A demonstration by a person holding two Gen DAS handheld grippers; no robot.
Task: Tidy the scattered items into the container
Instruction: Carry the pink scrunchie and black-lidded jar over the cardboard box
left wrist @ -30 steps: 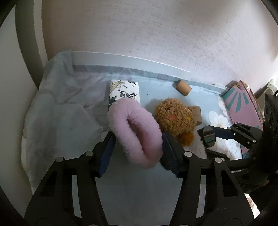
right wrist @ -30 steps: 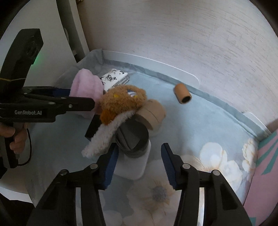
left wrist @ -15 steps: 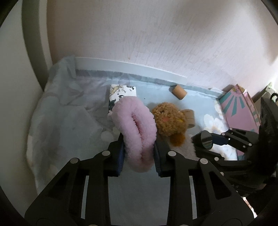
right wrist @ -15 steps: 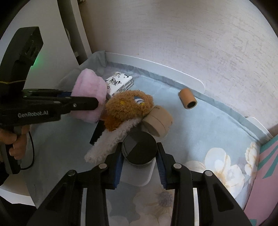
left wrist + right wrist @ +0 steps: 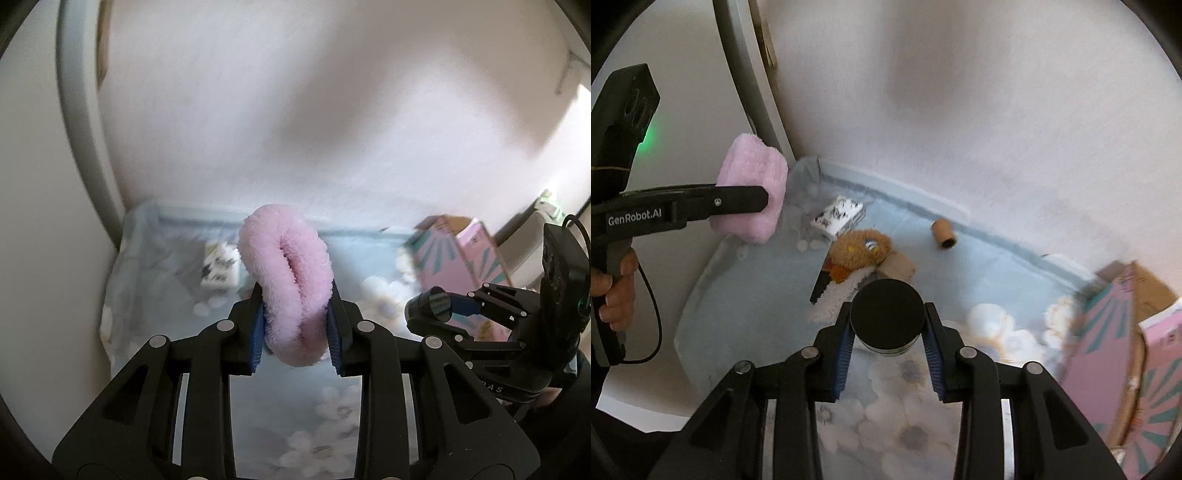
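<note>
My left gripper (image 5: 295, 332) is shut on a pink fluffy ring (image 5: 286, 284) and holds it high above the table; it also shows in the right wrist view (image 5: 753, 195). My right gripper (image 5: 886, 354) is shut on a black-lidded jar (image 5: 886, 317), lifted off the cloth; the jar shows at the right of the left wrist view (image 5: 434, 306). The pink and teal box (image 5: 1123, 365) stands open at the right, also in the left wrist view (image 5: 461, 254).
On the blue flowered cloth (image 5: 757, 295) lie a brown plush toy (image 5: 860, 251), a patterned white packet (image 5: 838, 218), a cardboard tube (image 5: 943, 234), a tape roll (image 5: 899, 264) and a white fuzzy strip (image 5: 838, 295). A wall stands behind.
Both grippers closed on their objects and rose: the left lifted the pink ring, the right lifted the jar off the cloth. Both views now look from higher up.
</note>
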